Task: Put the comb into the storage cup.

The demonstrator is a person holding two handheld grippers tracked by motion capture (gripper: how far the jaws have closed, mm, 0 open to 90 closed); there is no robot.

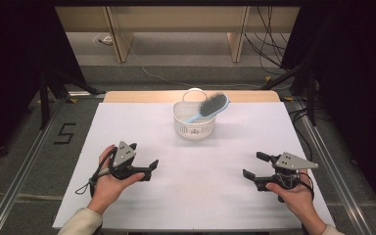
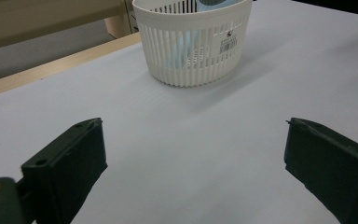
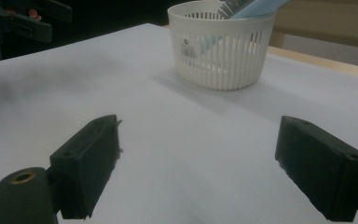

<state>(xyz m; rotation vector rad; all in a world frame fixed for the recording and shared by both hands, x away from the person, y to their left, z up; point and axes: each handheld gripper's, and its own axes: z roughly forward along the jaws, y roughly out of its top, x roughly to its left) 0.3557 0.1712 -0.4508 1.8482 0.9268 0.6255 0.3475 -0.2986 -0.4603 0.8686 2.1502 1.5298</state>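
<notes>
A white slatted basket [image 1: 194, 126] stands at the far middle of the white table. A light-blue hairbrush [image 1: 209, 106] with dark bristles leans in it, head sticking out over the right rim. My left gripper [image 1: 144, 166] hovers low at the near left, open, nothing between its jaws. My right gripper [image 1: 253, 166] sits at the near right, also open and empty. In the left gripper view the basket [image 2: 193, 46] lies ahead beyond the wide-apart jaws. The right gripper view has the basket [image 3: 221, 46] ahead, with the brush handle [image 3: 256, 7] at its top.
The white sheet [image 1: 196, 196] covers the table between the grippers. A bare wooden strip [image 1: 142, 97] runs along the far edge. Cables [image 1: 269, 44] and stand legs lie on the floor behind. The other gripper [image 3: 23, 21] is at the far left of the right gripper view.
</notes>
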